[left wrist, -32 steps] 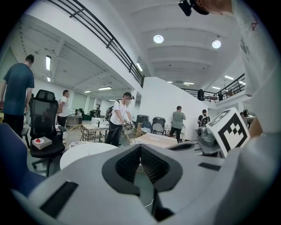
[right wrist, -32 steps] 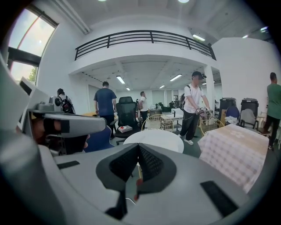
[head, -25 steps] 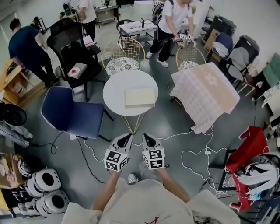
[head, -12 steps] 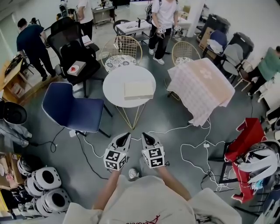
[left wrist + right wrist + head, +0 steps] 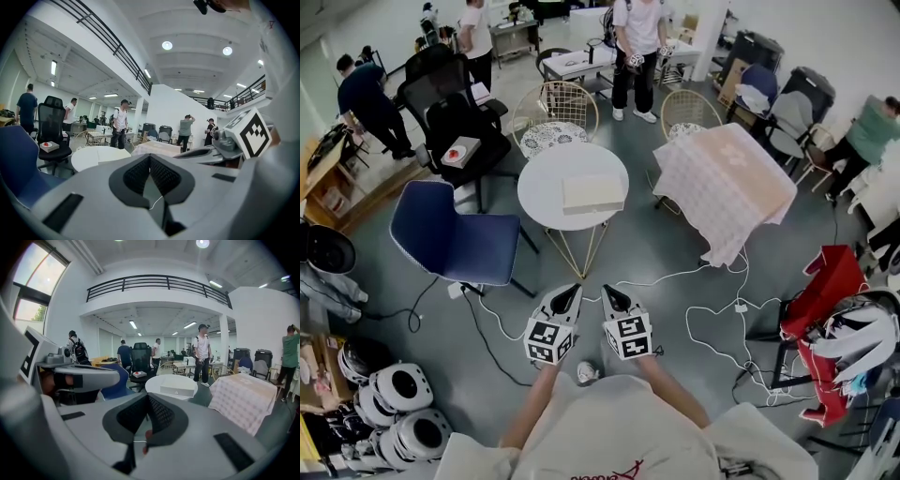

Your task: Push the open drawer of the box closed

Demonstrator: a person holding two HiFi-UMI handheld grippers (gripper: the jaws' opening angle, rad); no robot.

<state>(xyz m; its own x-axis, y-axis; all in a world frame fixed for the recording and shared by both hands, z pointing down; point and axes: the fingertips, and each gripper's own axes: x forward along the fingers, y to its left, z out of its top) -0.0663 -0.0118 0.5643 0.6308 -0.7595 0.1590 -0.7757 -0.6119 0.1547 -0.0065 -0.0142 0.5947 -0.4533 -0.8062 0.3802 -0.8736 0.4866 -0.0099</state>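
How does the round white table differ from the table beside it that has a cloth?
The round table has a bare white top; the covered table lies under a pale checked cloth. The round table carries a flat white box; the covered table shows nothing on top. The round table's thin legs show; the covered table's are hidden. Both are light-coloured and stand side by side.

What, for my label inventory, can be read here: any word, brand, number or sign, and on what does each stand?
Nothing reads clearly.
Shirt: red print, cut off at the picture's edge, blurred.
Box on the round table: small mark on its front, too small.
Package on the black chair: red mark, too small.
Left gripper and right gripper cubes: square patterns only, no letters.
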